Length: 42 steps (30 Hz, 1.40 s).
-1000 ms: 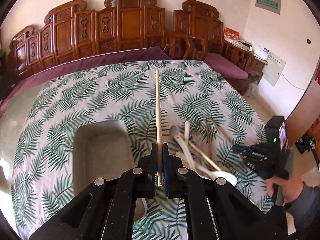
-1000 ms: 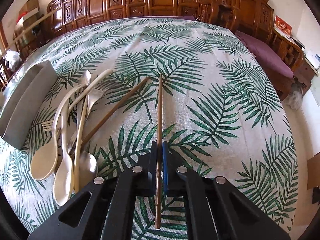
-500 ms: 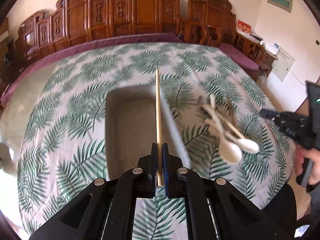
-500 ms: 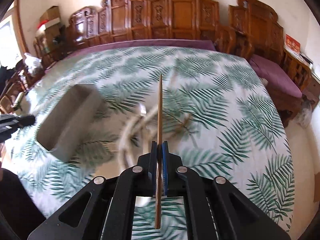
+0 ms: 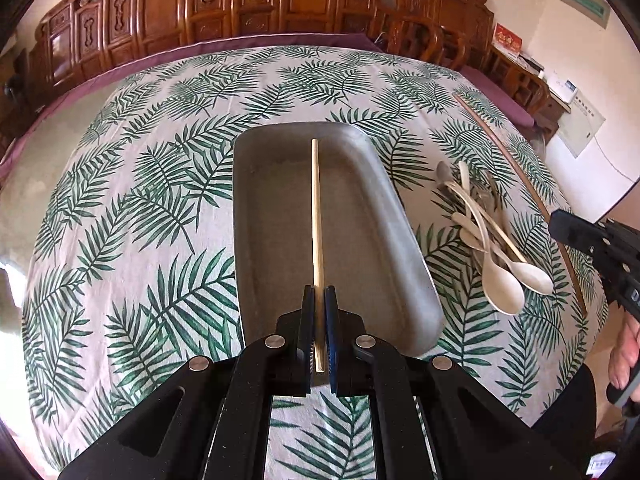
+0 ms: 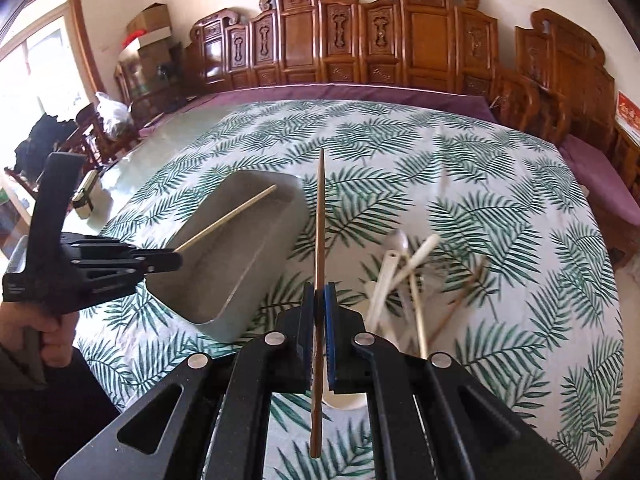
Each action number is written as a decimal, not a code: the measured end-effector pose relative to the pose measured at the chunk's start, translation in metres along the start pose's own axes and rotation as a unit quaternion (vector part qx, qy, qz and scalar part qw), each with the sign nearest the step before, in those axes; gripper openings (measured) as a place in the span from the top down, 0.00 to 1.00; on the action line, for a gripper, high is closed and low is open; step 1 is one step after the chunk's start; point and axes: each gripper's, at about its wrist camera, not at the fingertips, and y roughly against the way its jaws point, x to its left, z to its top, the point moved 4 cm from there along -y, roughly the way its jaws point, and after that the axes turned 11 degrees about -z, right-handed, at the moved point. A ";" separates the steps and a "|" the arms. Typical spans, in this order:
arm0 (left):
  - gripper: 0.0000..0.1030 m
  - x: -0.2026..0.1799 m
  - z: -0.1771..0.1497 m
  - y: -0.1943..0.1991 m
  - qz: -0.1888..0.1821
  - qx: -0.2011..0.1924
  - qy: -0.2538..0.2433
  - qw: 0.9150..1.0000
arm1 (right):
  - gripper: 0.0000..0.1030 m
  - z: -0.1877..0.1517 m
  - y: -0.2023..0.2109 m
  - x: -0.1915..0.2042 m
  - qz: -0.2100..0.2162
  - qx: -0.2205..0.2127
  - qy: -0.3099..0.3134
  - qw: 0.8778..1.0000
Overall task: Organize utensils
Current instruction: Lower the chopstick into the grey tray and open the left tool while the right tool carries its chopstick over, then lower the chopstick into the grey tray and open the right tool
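A left gripper (image 5: pixel 319 294) pinches a pale chopstick (image 5: pixel 316 216) between its closed fingers (image 5: pixel 307 312), the stick pointing away over the inside of a long grey tray (image 5: pixel 404 240). The tray lies lengthwise on a counter (image 5: pixel 132 208) covered with a green fern-print cloth. Just right of the tray sits a tangled heap of cream spoons (image 5: pixel 496 256), bowls toward the near edge. Farther right, the right gripper (image 5: pixel 560 228) enters from the frame's edge, clamped on a darker brown chopstick (image 5: pixel 520 184) that slants across the cloth; the right hand (image 5: pixel 626 352) grips its handle. Carved wooden benches (image 5: pixel 248 0) with purple cushions line the far wall.
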 end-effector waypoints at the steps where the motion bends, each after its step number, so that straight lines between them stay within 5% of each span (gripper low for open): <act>1: 0.96 0.001 0.001 -0.002 0.001 0.001 0.001 1.000 | 0.94 0.001 -0.002 0.002 0.002 0.002 0.002 1.000; 15: 0.95 0.010 0.008 -0.007 -0.006 -0.017 0.004 1.000 | 0.94 0.014 -0.015 0.035 0.024 0.007 0.020 0.999; 19: 0.77 0.012 0.014 0.005 -0.008 -0.038 0.004 0.999 | 0.94 0.018 -0.020 0.045 0.033 0.009 0.019 0.999; 23: 0.76 0.016 0.019 0.016 -0.006 -0.056 0.001 0.998 | 0.94 0.021 -0.025 0.055 0.042 0.010 0.020 0.999; 29: 0.56 0.034 0.026 0.037 0.006 -0.088 0.014 0.996 | 0.94 0.029 -0.043 0.076 0.057 0.012 0.013 0.998; 36: 0.24 0.054 0.031 0.055 0.018 -0.121 0.031 0.992 | 0.94 0.038 -0.074 0.095 0.064 0.026 0.009 0.998; 42: 0.18 0.067 0.032 0.062 0.027 -0.132 0.046 0.990 | 0.94 0.035 -0.098 0.104 0.055 0.047 0.005 0.997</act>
